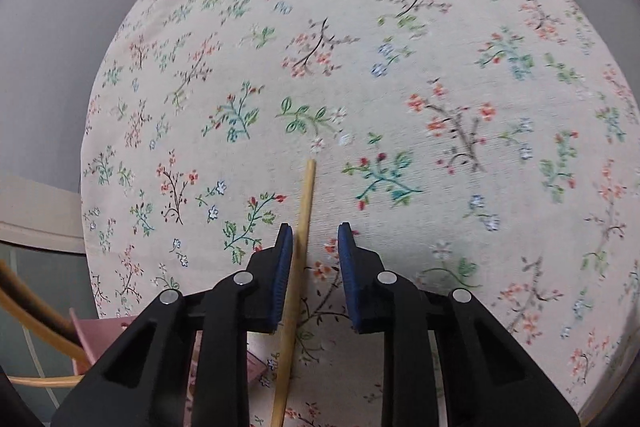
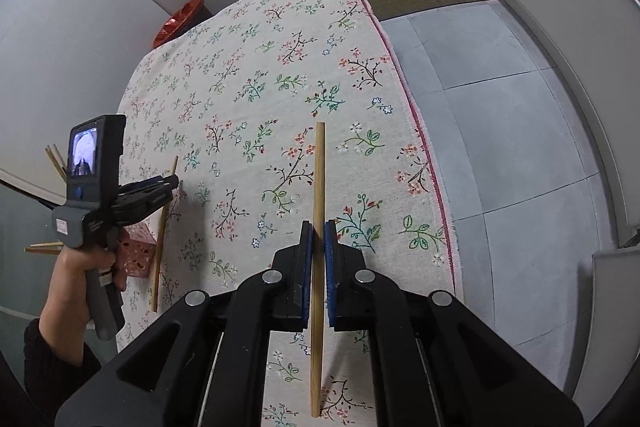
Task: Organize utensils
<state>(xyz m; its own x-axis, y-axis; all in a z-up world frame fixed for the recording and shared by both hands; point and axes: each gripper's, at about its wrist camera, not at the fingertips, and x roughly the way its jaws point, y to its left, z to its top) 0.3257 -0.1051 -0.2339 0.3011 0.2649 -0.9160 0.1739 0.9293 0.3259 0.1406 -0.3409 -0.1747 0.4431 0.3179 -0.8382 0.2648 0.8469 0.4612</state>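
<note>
A bamboo chopstick (image 1: 301, 247) lies on the floral tablecloth (image 1: 360, 67) between my left gripper's (image 1: 314, 233) blue pads, close to the left pad; the jaws stand open around it. My right gripper (image 2: 319, 229) is shut on a second bamboo chopstick (image 2: 319, 187) and holds it lengthwise above the cloth (image 2: 256, 95). In the right wrist view the left gripper (image 2: 170, 187) hovers over the first chopstick (image 2: 162, 231) at the table's left side.
A pink perforated holder (image 2: 138, 251) sits at the table's left edge, with several more chopsticks (image 2: 56, 161) sticking out behind the left gripper. A red object (image 2: 180, 19) lies beyond the far left corner. The table's right edge (image 2: 424, 147) drops to a grey floor.
</note>
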